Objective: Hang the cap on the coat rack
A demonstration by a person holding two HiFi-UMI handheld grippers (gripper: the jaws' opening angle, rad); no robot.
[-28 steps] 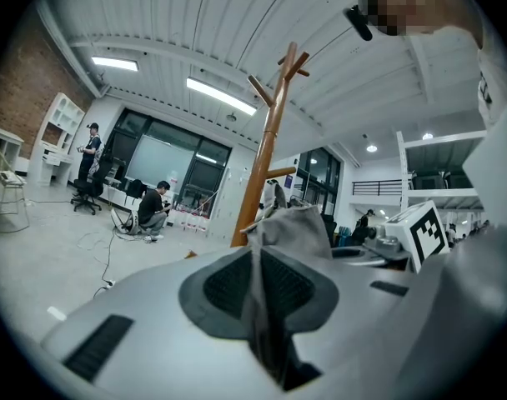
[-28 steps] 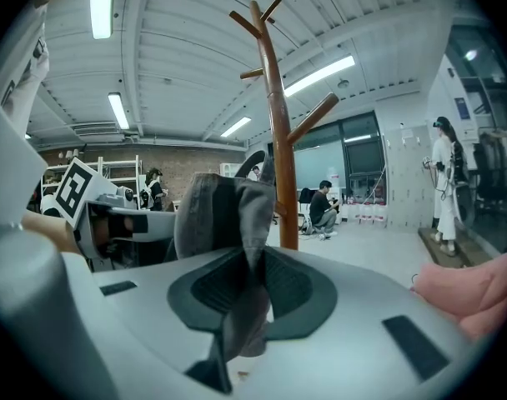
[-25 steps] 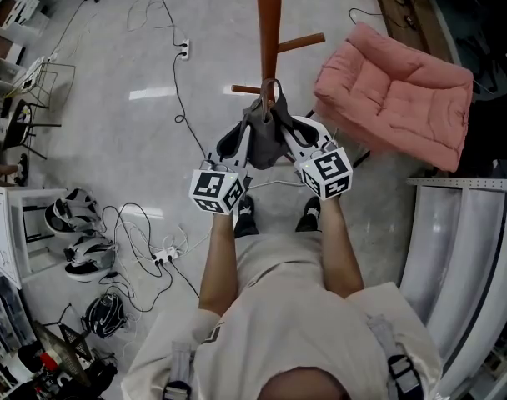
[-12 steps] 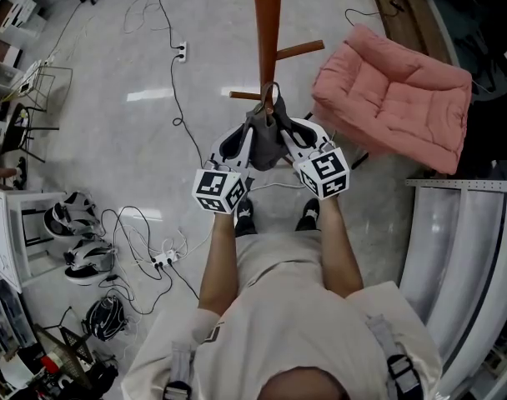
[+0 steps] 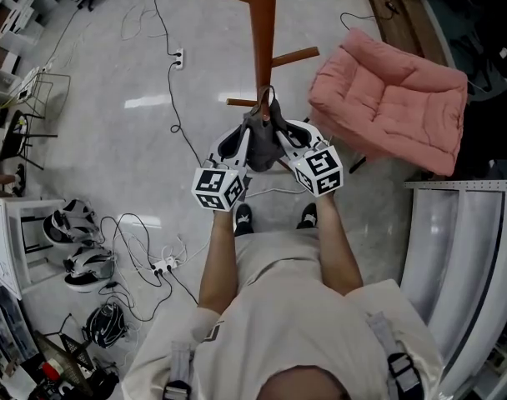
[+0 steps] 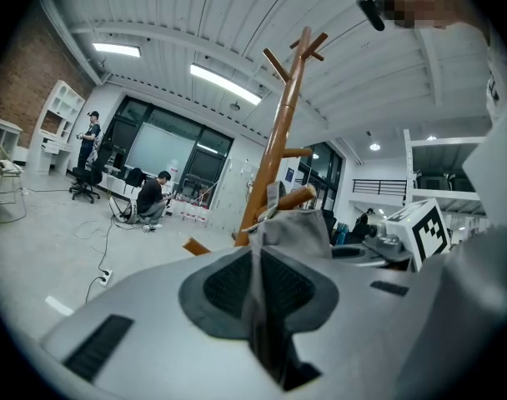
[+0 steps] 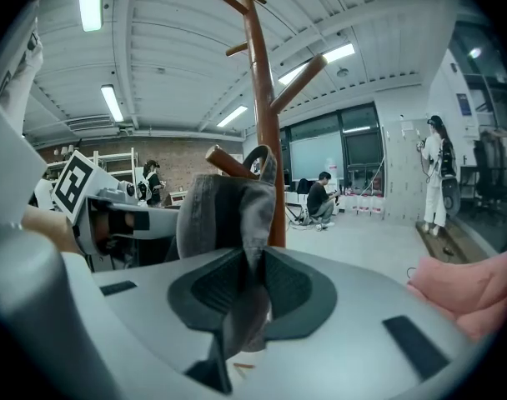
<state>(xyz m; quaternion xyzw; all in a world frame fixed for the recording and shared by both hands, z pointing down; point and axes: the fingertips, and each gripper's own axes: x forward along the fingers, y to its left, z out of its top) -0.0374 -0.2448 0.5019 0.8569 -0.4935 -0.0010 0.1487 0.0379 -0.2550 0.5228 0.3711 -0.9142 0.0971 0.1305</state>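
**Cap gripped between both grippers at the coat rack**

We held the grey cap between our two grippers, out in front of our chest and above the floor. The left gripper had the cap's left edge; its jaws were closed on a fold of the grey fabric, which ran straight down between the dark pads in the left gripper view. The right gripper had the cap's right edge, and its jaws were likewise clamped on a pinch of cloth that hung down between the pads. The two marker cubes sat side by side near our wrists, a little apart.

The cap hung right against the wooden coat rack, with its top strap at the short lower peg; whether the strap rested on that peg we could not tell. A second peg stuck out to the right higher up the pole. In the right gripper view the cap bulged up in front of the pole.

A pink cushion lay to our right; cables and a power strip trailed across the floor to our left. Our shoes showed below the grippers. A seated person and a standing person were far back in the room.
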